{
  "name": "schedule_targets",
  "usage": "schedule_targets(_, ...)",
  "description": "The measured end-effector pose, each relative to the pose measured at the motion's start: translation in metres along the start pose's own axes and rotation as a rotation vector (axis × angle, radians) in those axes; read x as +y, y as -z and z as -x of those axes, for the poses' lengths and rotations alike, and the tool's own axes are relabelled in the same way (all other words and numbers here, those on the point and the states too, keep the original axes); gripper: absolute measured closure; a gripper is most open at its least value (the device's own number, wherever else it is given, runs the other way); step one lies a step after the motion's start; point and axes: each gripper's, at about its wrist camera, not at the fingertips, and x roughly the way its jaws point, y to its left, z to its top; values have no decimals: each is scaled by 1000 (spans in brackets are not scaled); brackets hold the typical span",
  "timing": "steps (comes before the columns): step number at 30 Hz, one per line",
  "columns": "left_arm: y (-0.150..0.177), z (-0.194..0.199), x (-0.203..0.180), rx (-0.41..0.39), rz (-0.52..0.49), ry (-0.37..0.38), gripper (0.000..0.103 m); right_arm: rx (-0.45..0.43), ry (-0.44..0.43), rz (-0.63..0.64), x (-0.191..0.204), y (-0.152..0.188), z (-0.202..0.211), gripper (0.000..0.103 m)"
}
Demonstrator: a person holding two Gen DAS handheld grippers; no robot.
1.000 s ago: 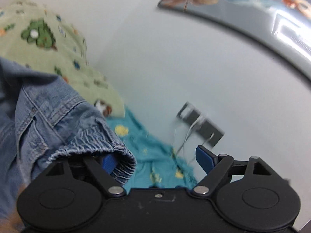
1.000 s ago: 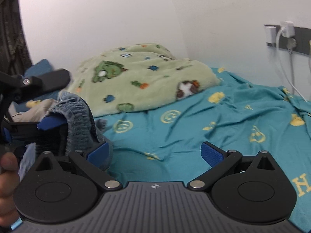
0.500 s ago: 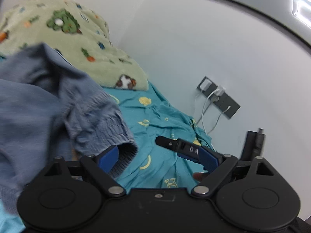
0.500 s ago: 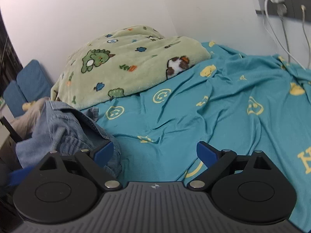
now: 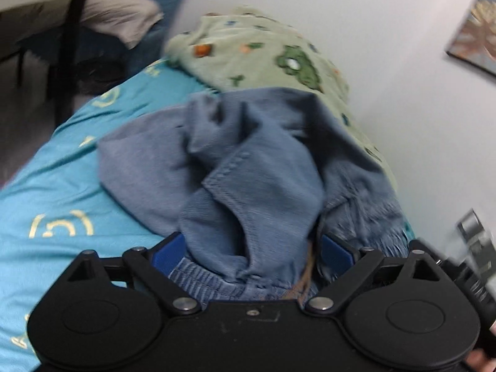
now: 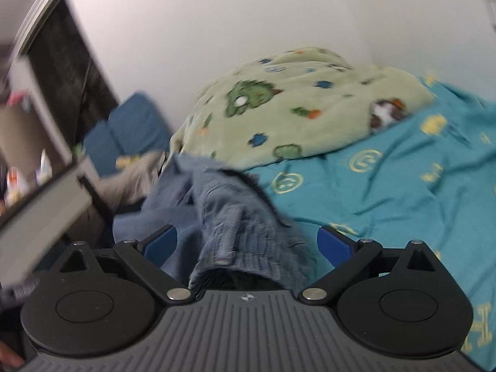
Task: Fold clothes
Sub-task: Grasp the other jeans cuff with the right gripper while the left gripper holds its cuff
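left tongs: the black left tongs with blue pads [image 5: 252,252] are spread wide, with a bunched fold of denim sitting in the gap. Pads look like they're just beside the cloth rather than squeezing it, though it's pretty blurry.
right tongs: the black-and-grey right tongs with blue pads [image 6: 248,245] are wide open too. An elastic-gathered bit of the denim runs up the middle of the gap, clear of both pads.
garment: crumpled light-blue denim garment [image 5: 248,161], lying in a heap on the bed. In the left wrist view it fills the centre and runs up toward 12 o'clock, where its far edge overlaps the blanket.
bed: teal bed sheet with yellow smiley prints [image 6: 403,192], wrinkled, spreading out to 3 o'clock of the garment in the right wrist view.
blanket: pale green fleece blanket with dinosaur prints [image 6: 297,111], piled at about 1 o'clock behind the denim, against the white wall [image 6: 217,24].
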Motion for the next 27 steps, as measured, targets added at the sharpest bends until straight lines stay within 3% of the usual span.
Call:
schedule_targets(4,1,-6,9,37,16,-81,10,68,75,63,0,10,-31,12)
schedule_targets(6,0,-7,15,43,58,-96,9,64,105,17,-11,10,-33,30)
schedule_targets(8,3,-10,17,66,68,-90,9,46,127,-66,-28,6,-30,40)
schedule_targets(11,8,-20,15,107,40,-113,10,14,153,-200,-51,6,-27,65)
schedule_targets(13,11,-27,14,118,15,-129,9,27,166,-277,-65,10,-32,73)
schedule_targets(19,18,-48,22,154,16,-159,9,54,166,-450,-93,24,-42,72)
schedule_targets(24,21,-56,33,169,82,-127,10,45,137,-452,-92,25,-41,57)
schedule_targets(27,23,-61,40,182,139,-104,10,39,120,-452,-94,26,-42,55)
